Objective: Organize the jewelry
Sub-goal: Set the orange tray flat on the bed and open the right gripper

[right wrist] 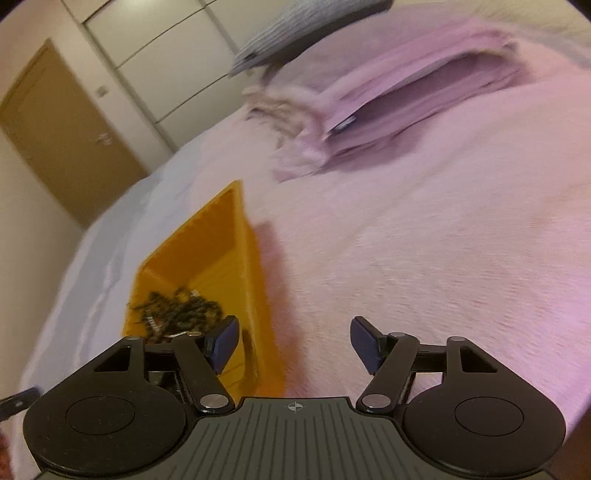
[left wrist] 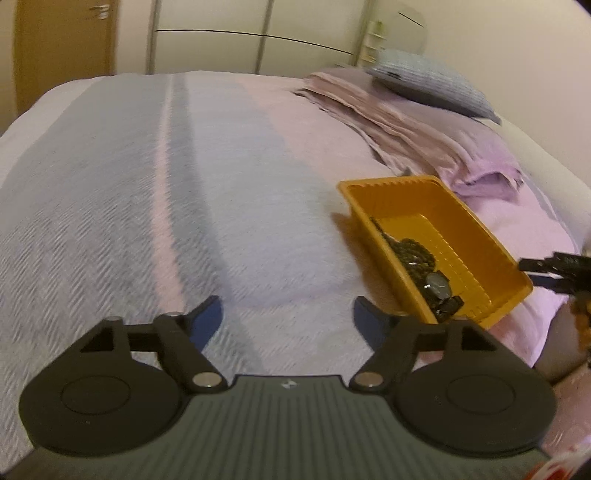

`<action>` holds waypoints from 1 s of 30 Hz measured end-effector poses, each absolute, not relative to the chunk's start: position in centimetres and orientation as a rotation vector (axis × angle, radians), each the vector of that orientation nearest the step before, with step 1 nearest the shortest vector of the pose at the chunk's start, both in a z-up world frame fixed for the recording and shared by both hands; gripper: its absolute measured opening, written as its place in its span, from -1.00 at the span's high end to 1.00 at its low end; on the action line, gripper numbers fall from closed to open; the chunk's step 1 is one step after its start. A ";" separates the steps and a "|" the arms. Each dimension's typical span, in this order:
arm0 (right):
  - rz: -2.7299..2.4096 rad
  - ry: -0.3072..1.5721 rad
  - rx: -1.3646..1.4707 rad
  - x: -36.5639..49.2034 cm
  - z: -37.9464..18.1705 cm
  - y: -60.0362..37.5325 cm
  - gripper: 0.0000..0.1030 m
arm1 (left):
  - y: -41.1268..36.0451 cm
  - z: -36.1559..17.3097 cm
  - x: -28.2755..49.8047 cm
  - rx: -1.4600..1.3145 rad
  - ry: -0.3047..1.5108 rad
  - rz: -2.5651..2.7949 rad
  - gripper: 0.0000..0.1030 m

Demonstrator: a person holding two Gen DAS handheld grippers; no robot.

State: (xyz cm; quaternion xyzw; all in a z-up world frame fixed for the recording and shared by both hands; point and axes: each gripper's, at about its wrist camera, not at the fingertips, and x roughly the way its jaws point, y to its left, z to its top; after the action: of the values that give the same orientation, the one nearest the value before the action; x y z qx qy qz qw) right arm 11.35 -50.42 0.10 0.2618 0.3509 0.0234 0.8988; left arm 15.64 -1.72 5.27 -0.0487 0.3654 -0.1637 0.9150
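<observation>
An orange plastic tray sits on the bed at the right of the left wrist view and at the lower left of the right wrist view. In it lie dark bead chains, also shown in the right wrist view, and a dark wristwatch. My left gripper is open and empty over the bedspread, left of the tray. My right gripper is open and empty, its left finger over the tray's near end. The right gripper's tips show at the right edge of the left wrist view.
The bed is covered by a pink and grey striped bedspread. A folded pink blanket and a grey pillow lie behind the tray. A wooden door and white wardrobe stand beyond the bed.
</observation>
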 end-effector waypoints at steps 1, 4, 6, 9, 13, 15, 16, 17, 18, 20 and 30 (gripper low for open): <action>0.016 0.719 0.517 10.7 0.7 -49.9 -0.36 | -1.4 5.2 15.3 -0.106 0.746 -0.323 -0.74; -0.050 0.690 0.435 8.5 2.6 -47.5 -0.41 | -0.7 5.4 13.7 -0.128 0.724 -0.275 -0.91; -0.054 0.688 0.392 7.4 3.5 -45.7 -0.43 | -0.5 5.4 12.8 -0.136 0.723 -0.260 -0.96; 0.009 0.707 0.295 6.4 4.4 -42.6 -0.44 | -0.7 5.4 11.3 -0.146 0.711 -0.246 -0.99; 0.071 0.722 0.148 5.3 4.7 -38.3 -0.48 | -1.3 5.0 8.8 -0.153 0.710 -0.230 -0.99; 0.105 0.754 0.096 5.1 4.1 -36.3 -0.48 | -1.5 4.6 7.9 -0.158 0.731 -0.200 -0.99; 0.126 0.767 0.077 4.8 4.0 -35.4 -0.48 | -1.4 4.4 7.4 -0.172 0.747 -0.187 -0.99; 0.155 0.780 0.056 4.6 3.8 -34.4 -0.48 | -1.3 4.2 7.0 -0.188 0.756 -0.181 -0.99; 0.172 0.785 0.045 4.1 3.8 -33.7 -0.49 | -1.1 3.9 6.5 -0.210 0.762 -0.175 -0.99; 0.202 0.797 0.043 3.8 3.4 -32.5 -0.49 | -1.0 3.6 5.8 -0.232 0.781 -0.145 -0.99; 0.207 0.817 0.119 1.4 2.4 -29.6 -0.49 | -1.7 3.2 2.7 -0.185 0.805 -0.101 -0.99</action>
State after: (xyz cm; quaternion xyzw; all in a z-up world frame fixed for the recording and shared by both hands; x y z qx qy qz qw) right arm 1.41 -29.58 2.44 0.0576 0.3961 0.1006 0.9109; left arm 2.70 -1.72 3.17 -0.0900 0.3909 -0.0490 0.9147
